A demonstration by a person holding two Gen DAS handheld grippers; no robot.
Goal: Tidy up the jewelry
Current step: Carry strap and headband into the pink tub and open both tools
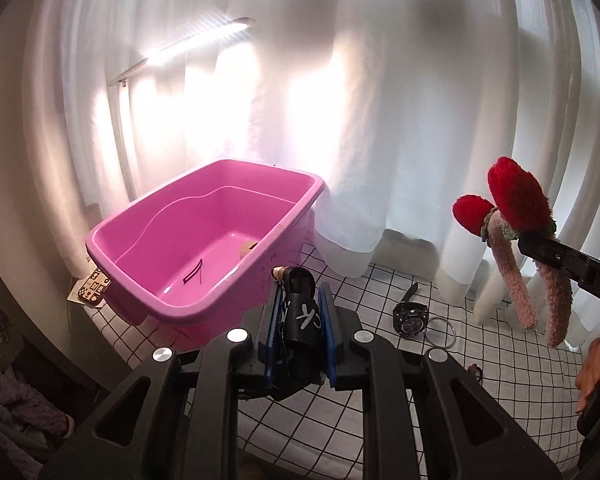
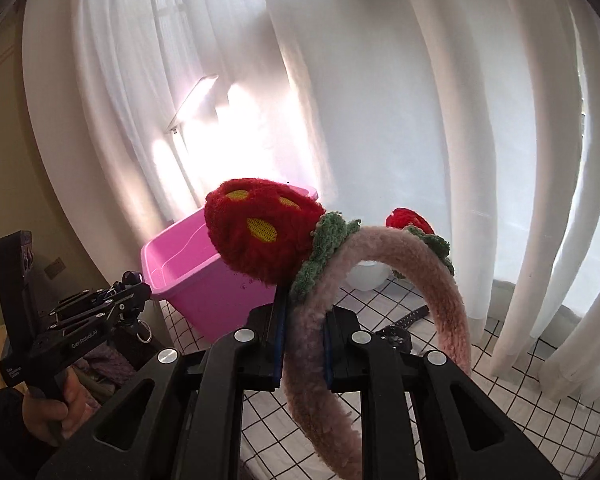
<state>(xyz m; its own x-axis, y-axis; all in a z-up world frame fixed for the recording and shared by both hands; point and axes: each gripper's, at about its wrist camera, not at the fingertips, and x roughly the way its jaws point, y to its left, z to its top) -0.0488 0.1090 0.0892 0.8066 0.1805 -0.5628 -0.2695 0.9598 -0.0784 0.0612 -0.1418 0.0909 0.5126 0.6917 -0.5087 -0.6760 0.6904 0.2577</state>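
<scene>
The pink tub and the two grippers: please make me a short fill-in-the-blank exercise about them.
1. The right gripper is shut on a fuzzy ____ with red strawberries.
2. The left gripper holds a small ____ object.
3. The tub stands on a cloth with a ____ pattern.
4. The watch lies on the cloth, ____ the tub.

Missing words: headband; black; grid; outside

Daylight pours through the white curtains (image 1: 380, 100), and a lit lamp bar (image 1: 196, 42) blows out the cloth beside it into glare. The pink tub (image 1: 204, 240) gleams on its floor. Both fisheye views bend strongly at the rim, with dark vignetted corners. Near black parts sit in shadow; focus is fairly sharp.
</scene>
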